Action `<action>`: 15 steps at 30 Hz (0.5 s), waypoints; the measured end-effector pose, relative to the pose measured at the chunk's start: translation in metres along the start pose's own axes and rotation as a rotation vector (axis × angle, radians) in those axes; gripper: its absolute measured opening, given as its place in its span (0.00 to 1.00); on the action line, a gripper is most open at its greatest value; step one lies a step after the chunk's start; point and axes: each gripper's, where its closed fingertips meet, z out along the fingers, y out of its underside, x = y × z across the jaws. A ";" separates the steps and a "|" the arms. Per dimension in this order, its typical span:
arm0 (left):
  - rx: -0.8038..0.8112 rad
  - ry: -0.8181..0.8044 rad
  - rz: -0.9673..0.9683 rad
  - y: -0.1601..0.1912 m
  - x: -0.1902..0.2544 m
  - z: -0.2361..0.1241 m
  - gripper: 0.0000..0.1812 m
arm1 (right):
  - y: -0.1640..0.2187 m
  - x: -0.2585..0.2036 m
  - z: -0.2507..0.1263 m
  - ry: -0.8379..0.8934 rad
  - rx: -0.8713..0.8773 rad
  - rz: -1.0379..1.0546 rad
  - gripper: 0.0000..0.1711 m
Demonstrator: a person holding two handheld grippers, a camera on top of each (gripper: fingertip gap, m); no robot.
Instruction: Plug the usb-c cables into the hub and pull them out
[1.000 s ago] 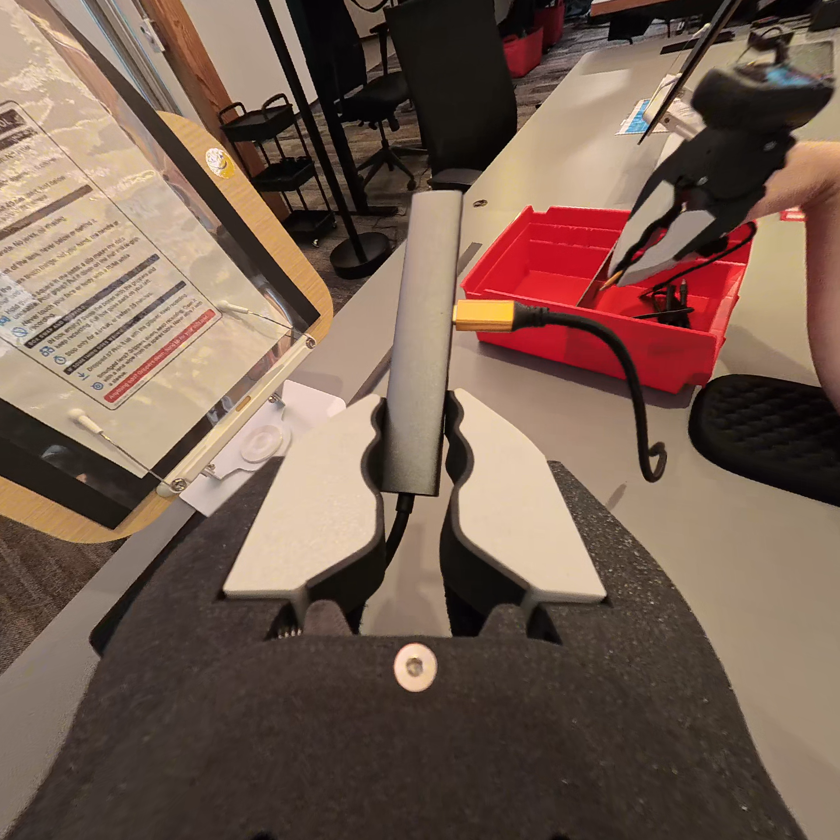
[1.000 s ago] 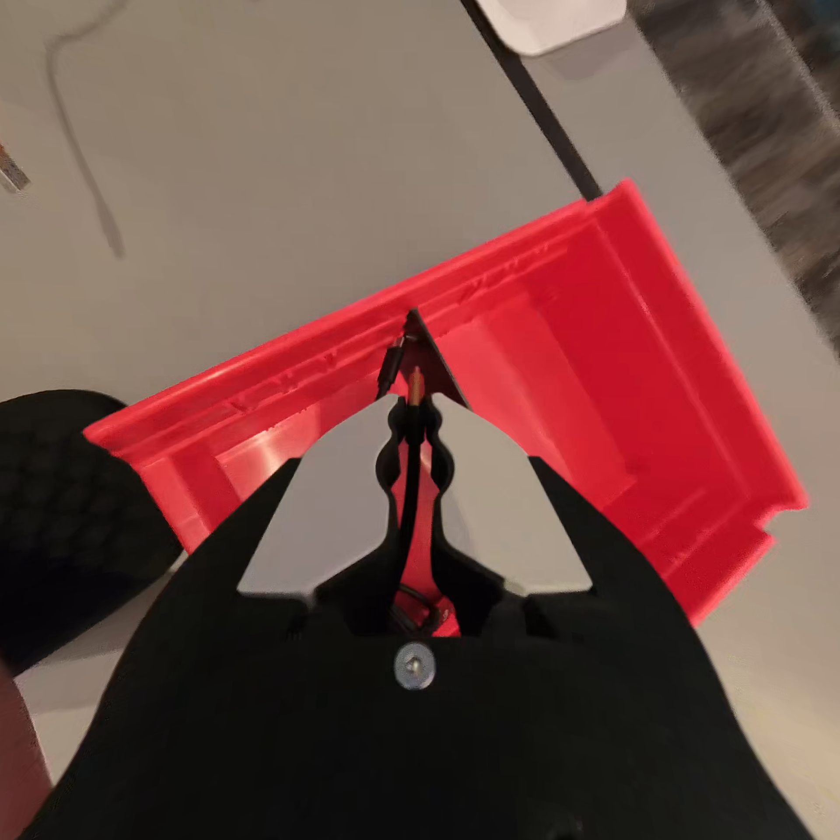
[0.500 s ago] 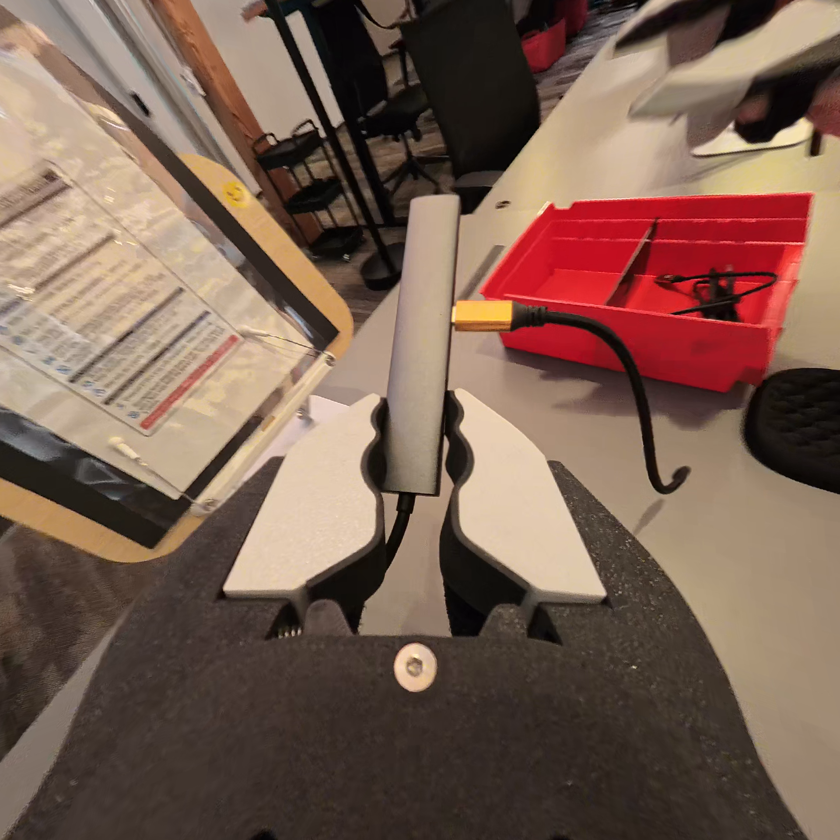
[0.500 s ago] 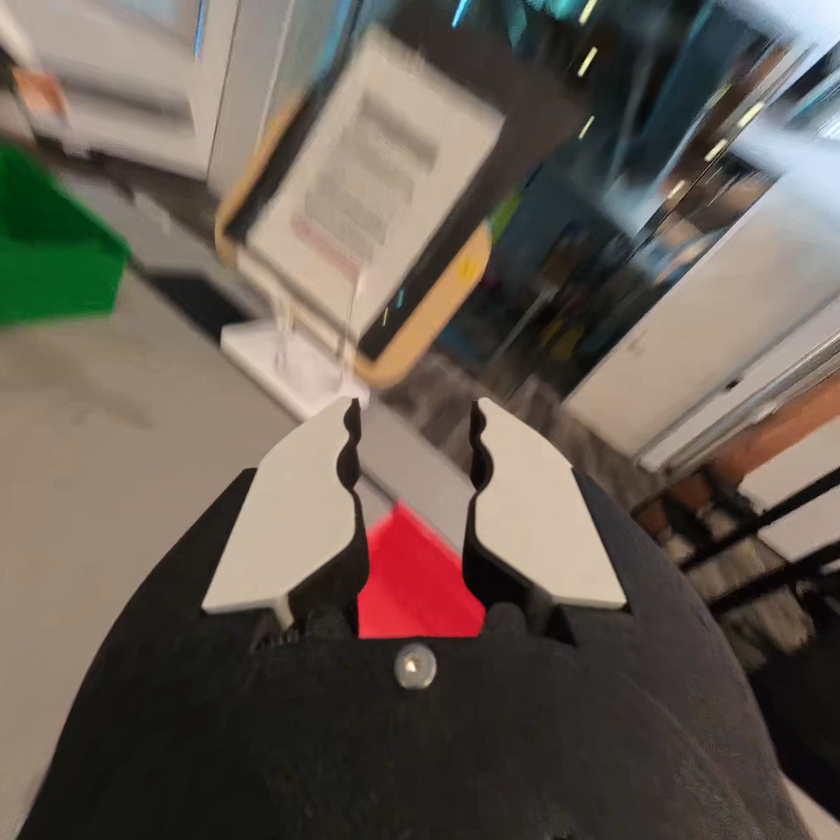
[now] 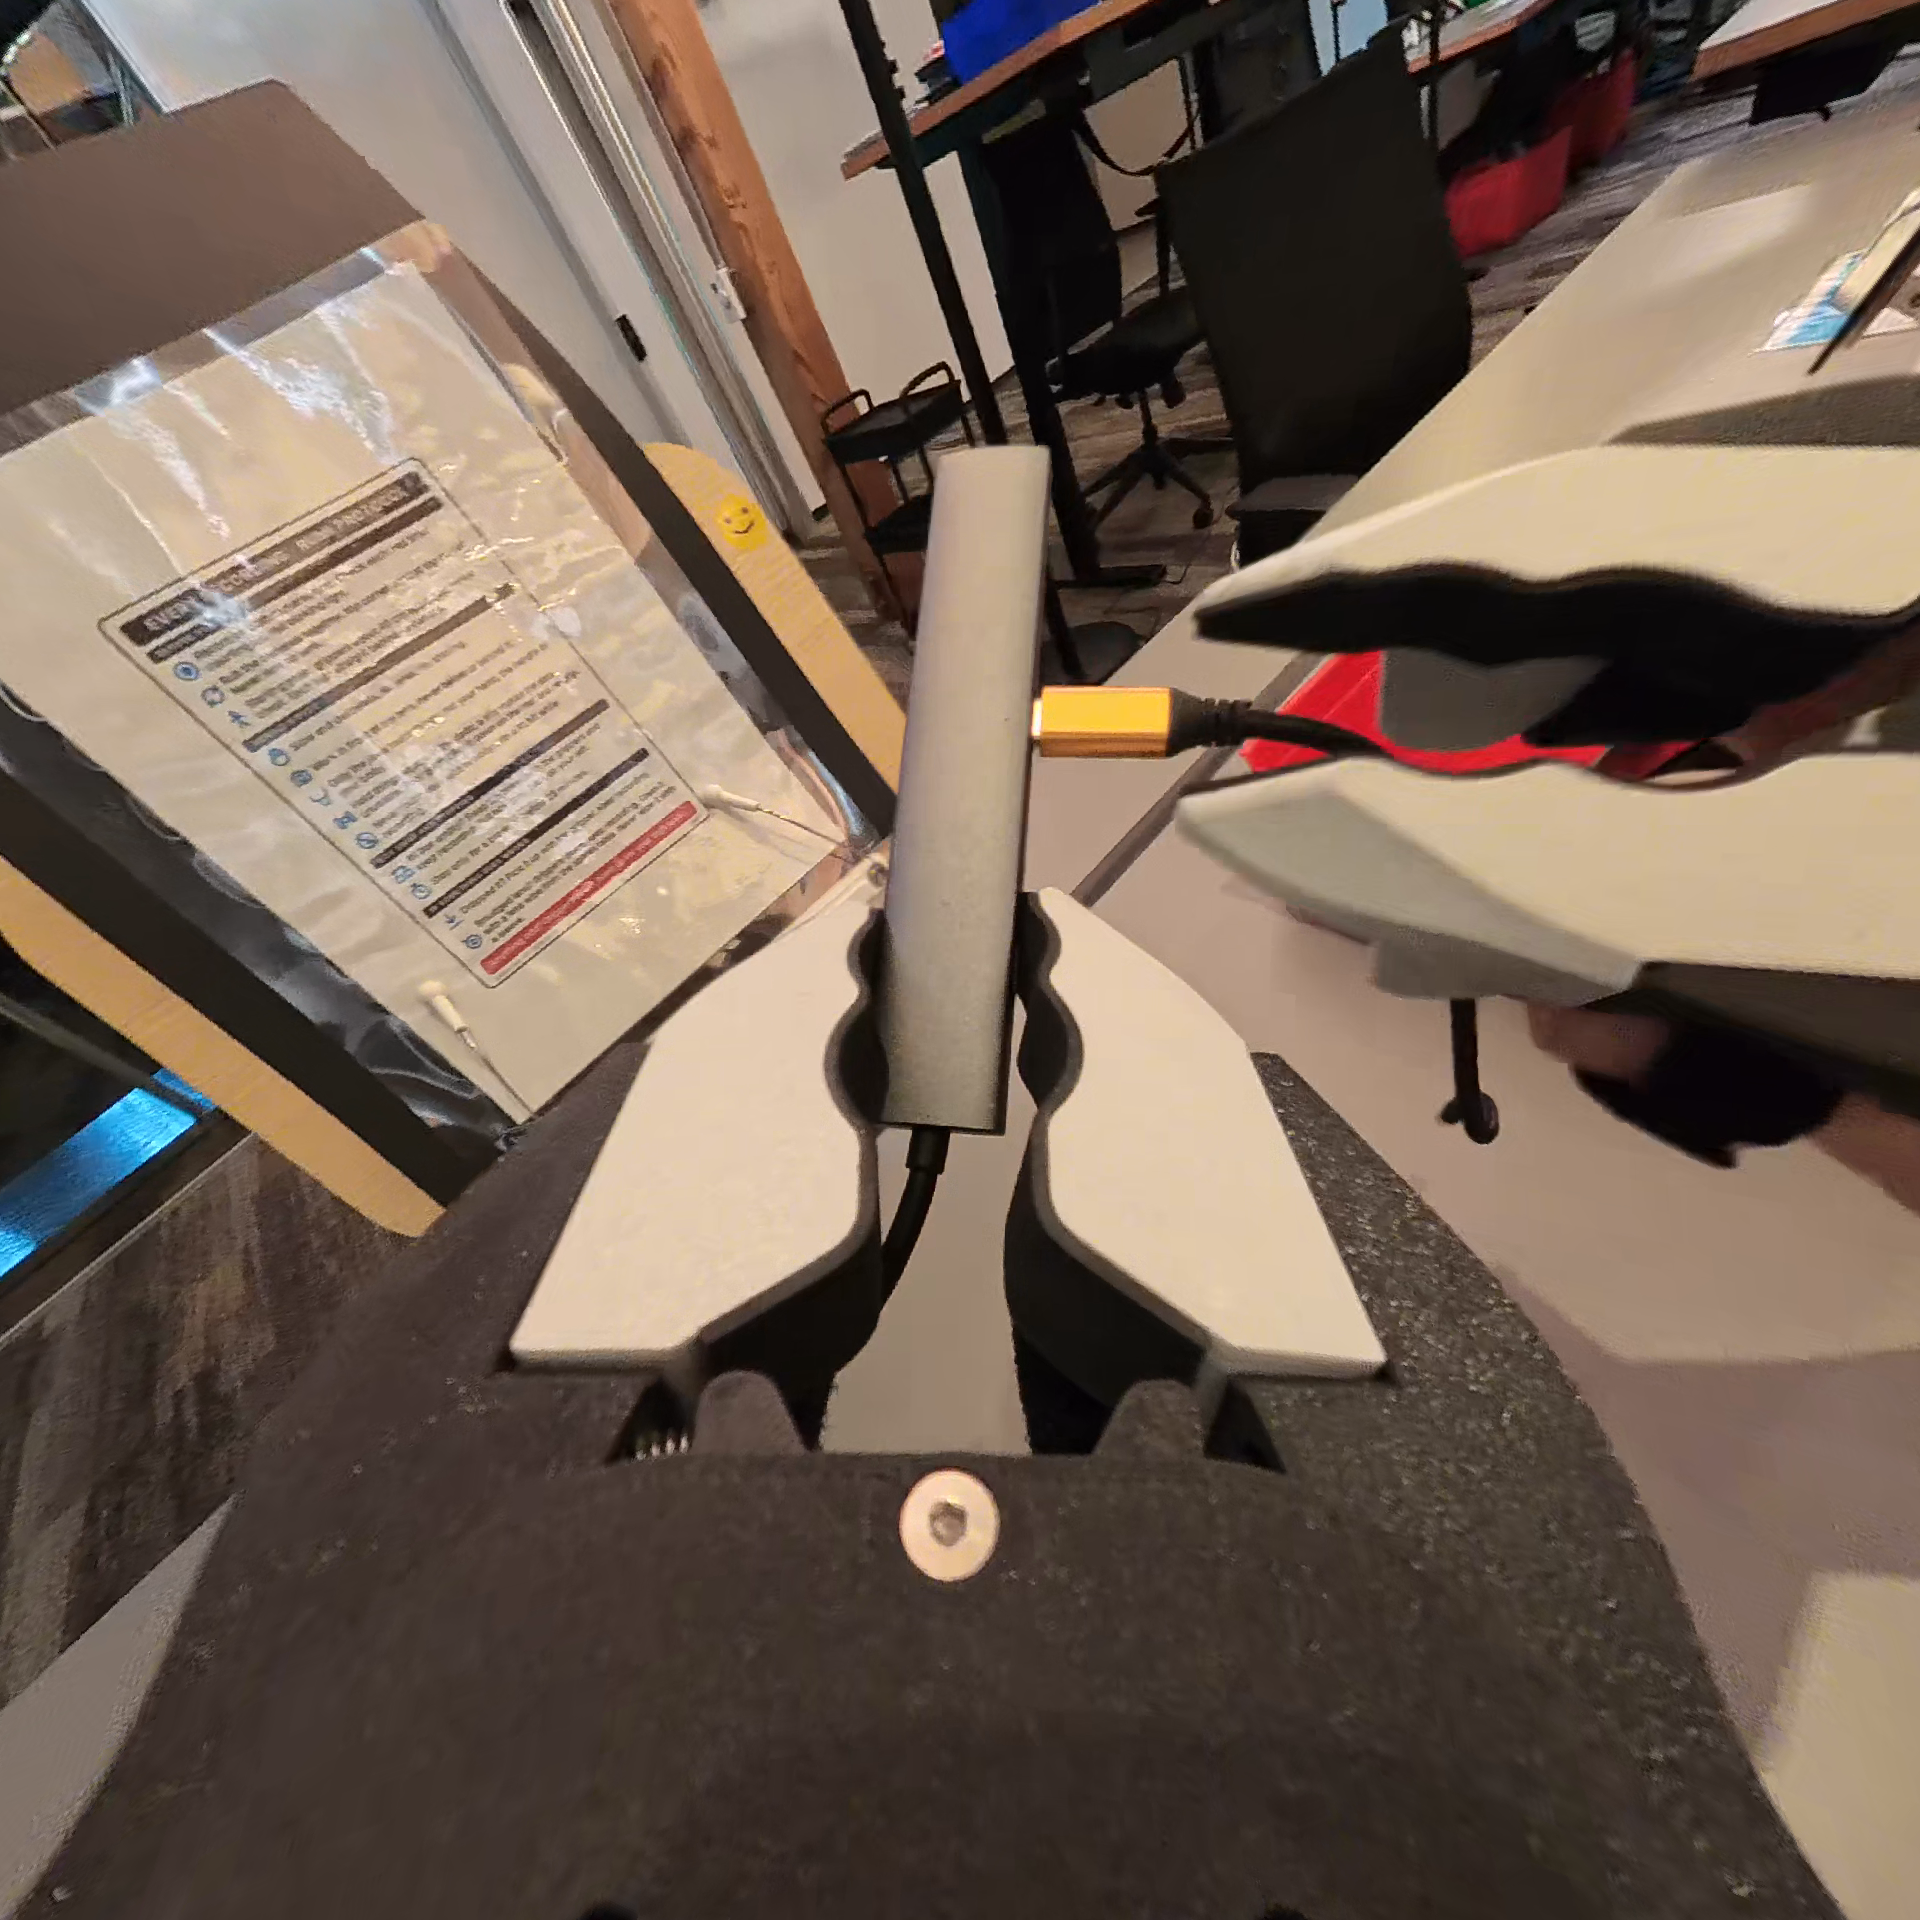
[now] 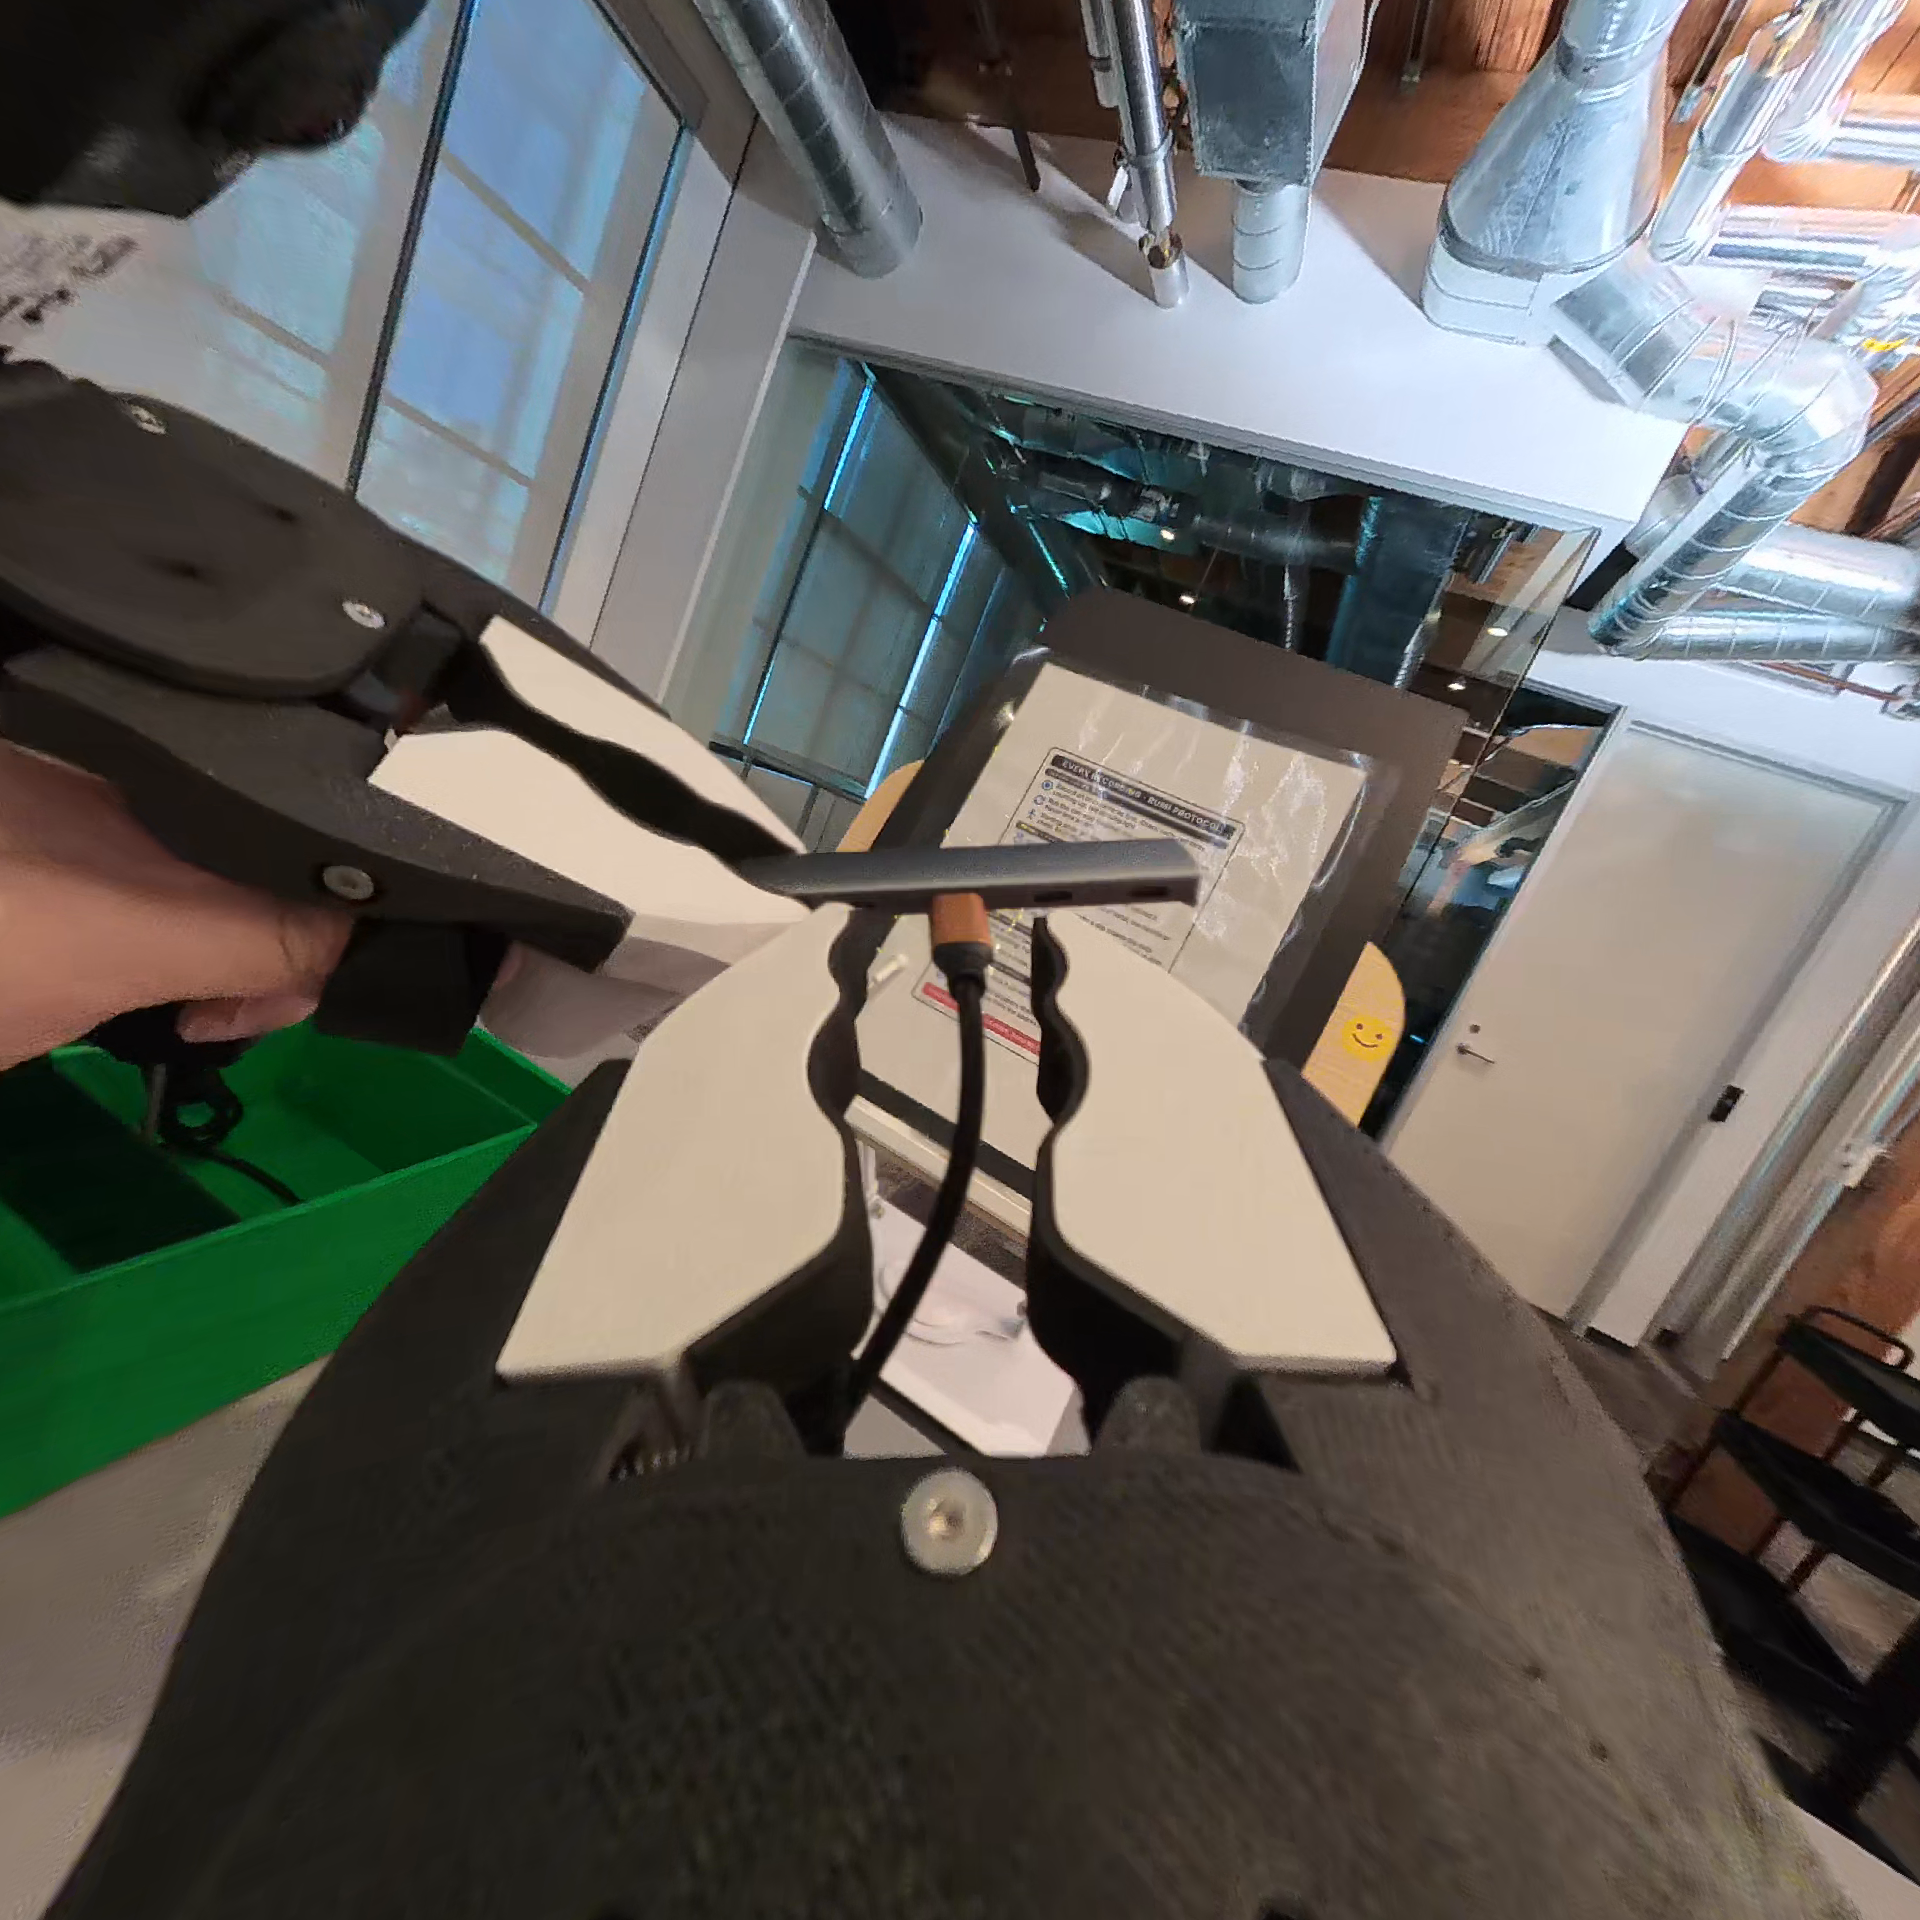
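Note:
My left gripper (image 5: 951, 914) is shut on the near end of a dark grey hub (image 5: 971, 727), which sticks out along its fingers. A gold usb-c plug (image 5: 1101, 722) sits in the hub's right side, and its black cable (image 5: 1278, 732) runs off to the right. My right gripper (image 5: 1195, 717) comes in from the right, open, with one finger above the cable and one below. In the right wrist view the right gripper (image 6: 940, 930) is open around the plug (image 6: 951, 920) without touching it. The hub (image 6: 987, 868) lies crosswise, held by the left gripper (image 6: 795, 873).
A red bin (image 5: 1340, 696) stands on the grey table (image 5: 1351, 1195) behind the right gripper. A green bin (image 6: 208, 1195) is at the left of the right wrist view. A sign in a clear stand (image 5: 416, 727) is at the table's left edge. Office chairs stand beyond. The left gripper's tips are roughly 5 cm from the right gripper's.
The right gripper let go of a cable over the red bin, opened, and swung across to the hub, where it now straddles the plugged cable. The left gripper kept its hold and raised the hub.

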 end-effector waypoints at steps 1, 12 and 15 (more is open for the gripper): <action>0.002 0.004 -0.001 -0.001 0.003 0.001 0.12 | 0.001 0.000 0.000 0.005 -0.002 -0.005 0.17; 0.016 0.047 0.021 -0.006 0.022 0.002 0.12 | 0.011 0.012 0.000 0.023 -0.027 0.012 0.10; 0.011 0.046 0.022 -0.005 0.022 0.003 0.13 | 0.012 0.011 0.000 0.029 -0.034 -0.007 0.08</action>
